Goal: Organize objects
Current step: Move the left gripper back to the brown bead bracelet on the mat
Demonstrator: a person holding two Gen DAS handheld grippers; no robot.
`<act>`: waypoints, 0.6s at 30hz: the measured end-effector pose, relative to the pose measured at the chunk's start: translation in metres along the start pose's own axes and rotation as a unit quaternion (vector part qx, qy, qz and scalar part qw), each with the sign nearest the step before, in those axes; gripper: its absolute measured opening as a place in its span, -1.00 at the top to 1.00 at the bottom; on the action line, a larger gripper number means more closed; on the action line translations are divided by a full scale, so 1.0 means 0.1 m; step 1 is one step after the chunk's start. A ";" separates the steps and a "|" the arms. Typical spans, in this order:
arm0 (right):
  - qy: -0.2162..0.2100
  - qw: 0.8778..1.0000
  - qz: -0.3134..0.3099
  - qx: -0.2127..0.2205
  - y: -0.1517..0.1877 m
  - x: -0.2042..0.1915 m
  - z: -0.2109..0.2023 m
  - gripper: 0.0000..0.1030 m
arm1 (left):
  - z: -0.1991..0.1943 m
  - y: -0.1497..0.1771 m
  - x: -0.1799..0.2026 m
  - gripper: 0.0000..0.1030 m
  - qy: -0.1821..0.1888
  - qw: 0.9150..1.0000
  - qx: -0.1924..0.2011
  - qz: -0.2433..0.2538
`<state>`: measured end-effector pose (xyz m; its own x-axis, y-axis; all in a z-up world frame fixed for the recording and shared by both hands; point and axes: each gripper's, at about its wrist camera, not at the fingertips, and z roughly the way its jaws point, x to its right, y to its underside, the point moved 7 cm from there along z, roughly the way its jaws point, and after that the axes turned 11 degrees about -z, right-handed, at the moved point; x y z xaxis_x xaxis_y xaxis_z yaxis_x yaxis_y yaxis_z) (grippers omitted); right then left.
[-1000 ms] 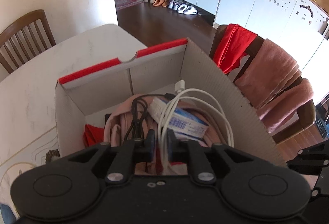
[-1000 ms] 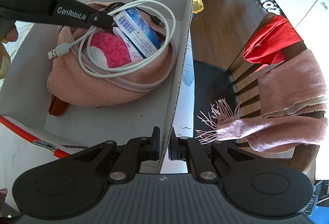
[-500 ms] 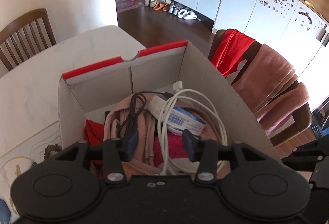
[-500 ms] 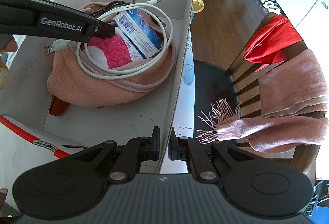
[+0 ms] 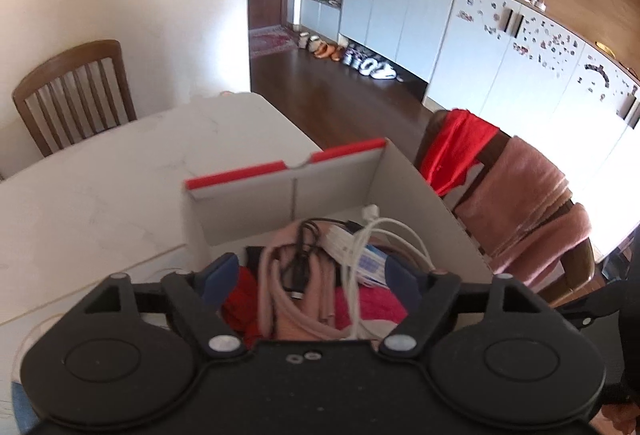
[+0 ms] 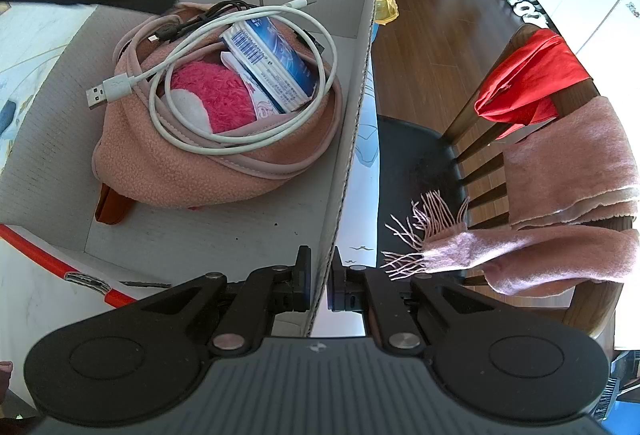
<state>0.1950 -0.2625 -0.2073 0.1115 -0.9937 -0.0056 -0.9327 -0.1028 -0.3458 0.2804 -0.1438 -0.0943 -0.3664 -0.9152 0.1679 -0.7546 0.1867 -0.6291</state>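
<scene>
Right gripper (image 6: 318, 285): jaws clenched on the thin side wall of the cardboard box (image 6: 352, 139), which is light, stiff, and best held at the rim. Left gripper (image 5: 310, 277): jaws have just been opening, nothing pressed between them. White cable (image 6: 240, 83) is laid in the box on the counter (image 5: 100, 195); limp, springy, best pinched across bundled loops.
</scene>
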 end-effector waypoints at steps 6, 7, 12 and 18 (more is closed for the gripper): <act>0.000 1.000 0.001 0.000 0.00 0.01 0.01 0.88 | -0.17 -0.05 -0.22 -0.73 -0.014 1.000 0.018 -0.013; 0.000 1.000 0.001 -0.001 0.00 0.00 0.01 0.88 | -0.19 -0.05 -0.27 -0.77 -0.017 1.000 0.020 -0.015; 0.000 1.000 0.001 0.000 0.01 0.01 0.01 0.88 | -0.25 -0.07 -0.53 -0.91 -0.034 0.999 0.023 -0.030; 0.000 1.000 0.002 -0.001 0.01 0.02 0.00 0.88 | -0.30 -0.10 -0.92 -0.93 -0.063 0.996 0.028 -0.059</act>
<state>0.1941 -0.2641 -0.2079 0.1067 -0.9943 -0.0066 -0.9337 -0.0979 -0.3444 0.3055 -0.0509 -0.0804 -0.2021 -0.9680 0.1487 -0.7554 0.0574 -0.6528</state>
